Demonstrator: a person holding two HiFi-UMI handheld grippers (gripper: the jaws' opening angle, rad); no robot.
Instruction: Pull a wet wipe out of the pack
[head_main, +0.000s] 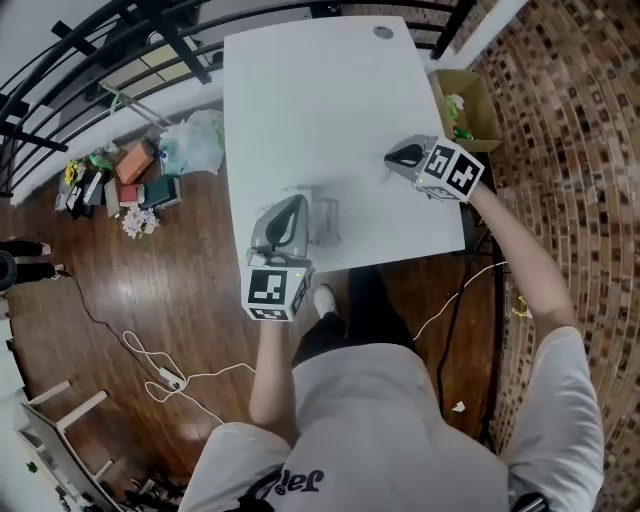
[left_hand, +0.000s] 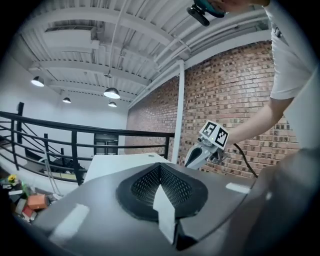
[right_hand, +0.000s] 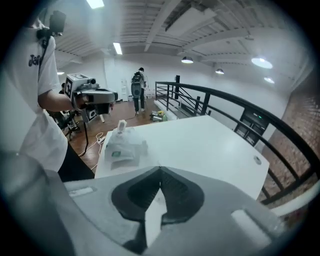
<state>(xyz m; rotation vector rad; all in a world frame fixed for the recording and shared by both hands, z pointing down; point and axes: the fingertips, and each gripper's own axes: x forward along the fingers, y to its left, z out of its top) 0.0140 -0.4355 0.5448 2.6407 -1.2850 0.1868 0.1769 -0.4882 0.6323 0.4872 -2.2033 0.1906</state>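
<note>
Progress: the pull is judged not yet done. No wipe is seen clear of the pack, and none is held.

The tabletop (head_main: 320, 100) is a flat, smooth, matte white slab, bare over most of its surface.

The left gripper (head_main: 296, 203) is recorded with jaws together and nothing between them; grey moulded shell, dark ribbed pads. The right gripper (head_main: 392, 158) is likewise closed and empty, of the same make.

The wet wipe pack (right_hand: 121, 147) is found on the tabletop just beside the left gripper, on the side toward the right gripper, and well apart from the latter. It is a soft, crinkled, pale film pouch with a green label.

A small white piece (right_hand: 121, 125) stands up from the pack's top (lid or wipe end cannot be told).

Outstanding: the wipe is to be gripped and drawn out.
</note>
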